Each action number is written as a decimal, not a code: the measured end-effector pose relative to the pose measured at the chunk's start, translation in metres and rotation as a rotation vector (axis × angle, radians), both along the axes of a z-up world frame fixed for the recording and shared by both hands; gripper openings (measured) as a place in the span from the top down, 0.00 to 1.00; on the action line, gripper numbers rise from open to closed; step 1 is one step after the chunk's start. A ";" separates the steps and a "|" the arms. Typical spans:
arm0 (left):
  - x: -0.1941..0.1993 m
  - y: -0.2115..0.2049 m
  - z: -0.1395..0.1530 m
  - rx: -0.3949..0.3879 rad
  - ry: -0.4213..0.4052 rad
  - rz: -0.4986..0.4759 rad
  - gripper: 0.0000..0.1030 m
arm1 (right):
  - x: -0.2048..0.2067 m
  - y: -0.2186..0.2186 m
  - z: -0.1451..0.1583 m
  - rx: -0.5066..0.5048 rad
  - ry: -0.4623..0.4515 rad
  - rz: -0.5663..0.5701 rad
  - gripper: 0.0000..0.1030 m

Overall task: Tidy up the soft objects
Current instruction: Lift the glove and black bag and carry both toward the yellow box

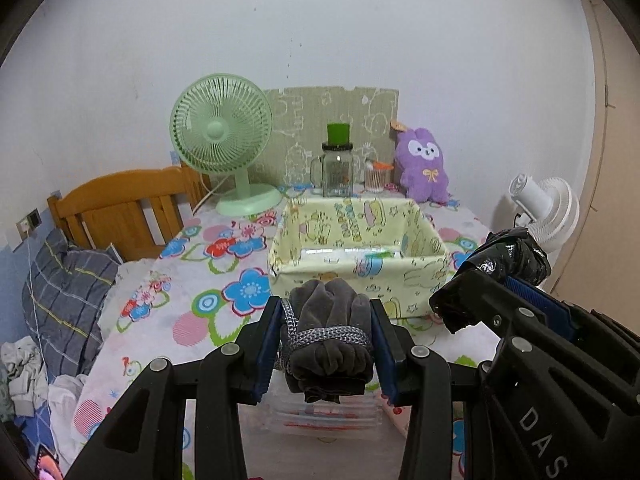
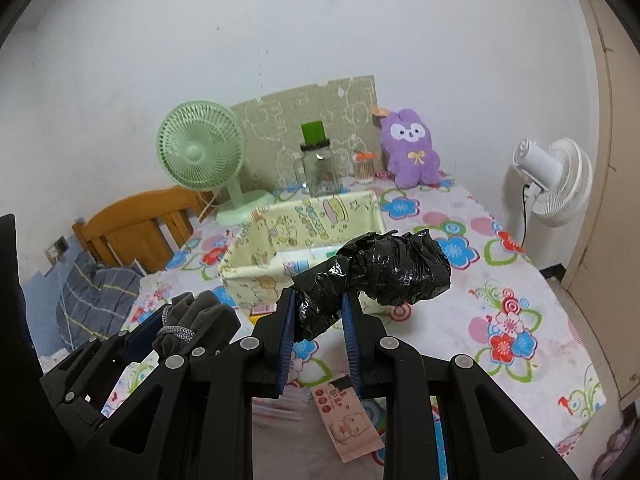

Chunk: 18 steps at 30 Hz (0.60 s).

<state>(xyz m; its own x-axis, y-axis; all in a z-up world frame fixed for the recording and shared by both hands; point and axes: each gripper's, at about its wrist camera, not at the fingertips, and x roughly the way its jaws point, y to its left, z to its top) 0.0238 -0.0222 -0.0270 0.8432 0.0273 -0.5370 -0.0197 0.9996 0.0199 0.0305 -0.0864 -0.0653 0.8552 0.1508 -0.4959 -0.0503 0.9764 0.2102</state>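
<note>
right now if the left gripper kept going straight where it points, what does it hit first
Probably the near wall of the yellow fabric bin, straight ahead of the left gripper and its grey cloth bundle; depth is hard to judge.

The left tool (image 1: 326, 344) points forward and somewhat downward, its two blue-padded fingers (image 1: 266, 350) pressed against either side of a grey cloth bundle (image 1: 328, 328). The right tool (image 2: 318, 332) sits just beside it at a similar tilt, its jaws clamped on the neck of a crumpled black plastic bag (image 2: 384, 272).
</note>
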 end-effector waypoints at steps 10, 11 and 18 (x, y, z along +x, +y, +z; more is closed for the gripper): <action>-0.008 -0.005 0.021 0.000 -0.048 -0.001 0.58 | -0.009 -0.003 0.022 -0.007 -0.044 0.000 0.74; -0.009 -0.005 0.023 0.000 -0.053 -0.001 0.58 | -0.009 -0.004 0.024 -0.007 -0.050 0.000 0.74; -0.007 -0.007 0.032 0.005 -0.074 -0.004 0.58 | -0.008 -0.006 0.032 -0.003 -0.070 -0.004 0.75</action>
<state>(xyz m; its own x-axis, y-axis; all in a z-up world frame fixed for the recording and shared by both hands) 0.0173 -0.0291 0.0049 0.8806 0.0268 -0.4731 -0.0177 0.9996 0.0237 0.0226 -0.0926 -0.0331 0.8883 0.1461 -0.4355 -0.0608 0.9771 0.2037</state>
